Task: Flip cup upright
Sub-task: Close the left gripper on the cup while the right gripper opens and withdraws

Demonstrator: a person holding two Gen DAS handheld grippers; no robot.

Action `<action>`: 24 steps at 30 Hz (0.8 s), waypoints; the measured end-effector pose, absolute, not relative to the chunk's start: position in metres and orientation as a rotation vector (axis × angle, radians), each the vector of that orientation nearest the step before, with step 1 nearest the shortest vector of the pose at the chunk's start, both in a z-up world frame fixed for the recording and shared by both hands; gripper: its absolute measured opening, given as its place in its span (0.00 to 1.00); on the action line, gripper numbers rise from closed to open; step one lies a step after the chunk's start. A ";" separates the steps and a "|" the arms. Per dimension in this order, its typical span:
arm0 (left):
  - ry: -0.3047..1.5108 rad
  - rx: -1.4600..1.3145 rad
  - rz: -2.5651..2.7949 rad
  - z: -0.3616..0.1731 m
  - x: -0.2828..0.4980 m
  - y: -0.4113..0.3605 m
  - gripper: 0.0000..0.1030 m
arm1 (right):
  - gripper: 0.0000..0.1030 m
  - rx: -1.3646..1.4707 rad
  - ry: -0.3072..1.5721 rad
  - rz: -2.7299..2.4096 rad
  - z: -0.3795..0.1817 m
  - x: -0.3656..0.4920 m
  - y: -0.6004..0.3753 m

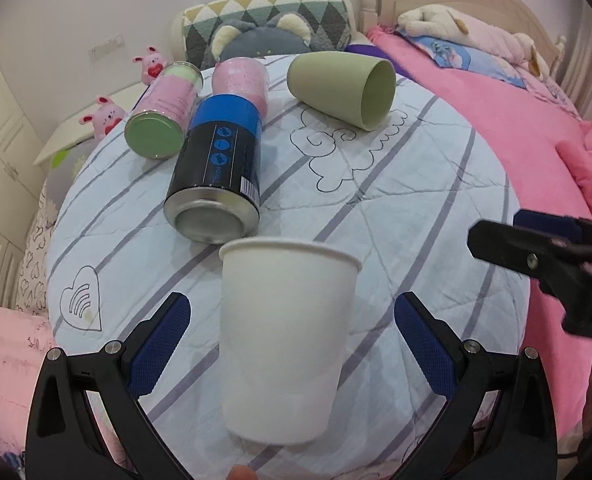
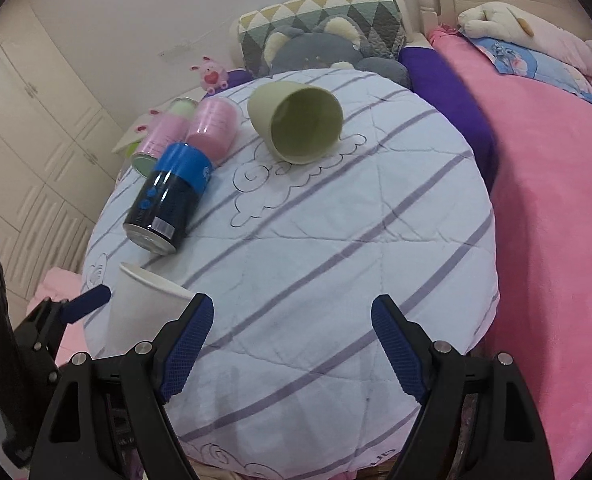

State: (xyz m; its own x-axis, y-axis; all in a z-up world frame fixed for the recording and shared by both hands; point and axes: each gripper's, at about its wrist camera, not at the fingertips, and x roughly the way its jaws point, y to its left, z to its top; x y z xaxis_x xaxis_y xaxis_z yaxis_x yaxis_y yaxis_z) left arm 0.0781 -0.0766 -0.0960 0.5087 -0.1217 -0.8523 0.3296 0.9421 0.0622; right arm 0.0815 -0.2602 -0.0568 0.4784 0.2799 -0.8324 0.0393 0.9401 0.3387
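A white paper cup (image 1: pixel 286 340) stands upright, mouth up, on the striped quilted round surface (image 1: pixel 396 208), between the wide-open fingers of my left gripper (image 1: pixel 292 344), which do not touch it. It also shows in the right wrist view (image 2: pixel 140 308) at the left. A green cup (image 1: pixel 342 88) lies on its side at the far end, mouth facing right; in the right wrist view (image 2: pixel 296 122) its mouth faces me. My right gripper (image 2: pixel 292 344) is open and empty over the near edge, and appears at the right of the left wrist view (image 1: pixel 544 256).
A black and blue can (image 1: pixel 216 172) lies on its side in front of the paper cup. A pink can with green base (image 1: pixel 162 112) and a pink container (image 1: pixel 242 80) lie behind it. Cushion and plush toys (image 1: pixel 264 28) at the back; pink bed (image 1: pixel 516 112) to the right.
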 end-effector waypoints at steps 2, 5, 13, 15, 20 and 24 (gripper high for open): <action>1.022 0.233 -0.268 -0.100 0.084 -0.080 1.00 | 0.80 0.347 1.067 0.166 -0.060 0.082 -0.263; 1.047 0.232 -0.264 -0.105 0.090 -0.082 1.00 | 0.80 0.365 1.063 0.176 -0.065 0.084 -0.266; 1.039 0.229 -0.245 -0.106 0.094 -0.082 0.72 | 0.80 0.388 1.055 0.169 -0.068 0.084 -0.275; 1.022 0.217 -0.247 -0.103 0.091 -0.081 0.72 | 0.80 0.395 1.050 0.170 -0.068 0.083 -0.277; 0.888 0.175 -0.264 -0.080 0.079 -0.083 0.72 | 0.80 0.407 1.041 0.162 -0.068 0.081 -0.281; 0.797 0.112 -0.264 -0.065 0.083 -0.085 0.72 | 0.80 0.418 1.024 0.160 -0.066 0.080 -0.285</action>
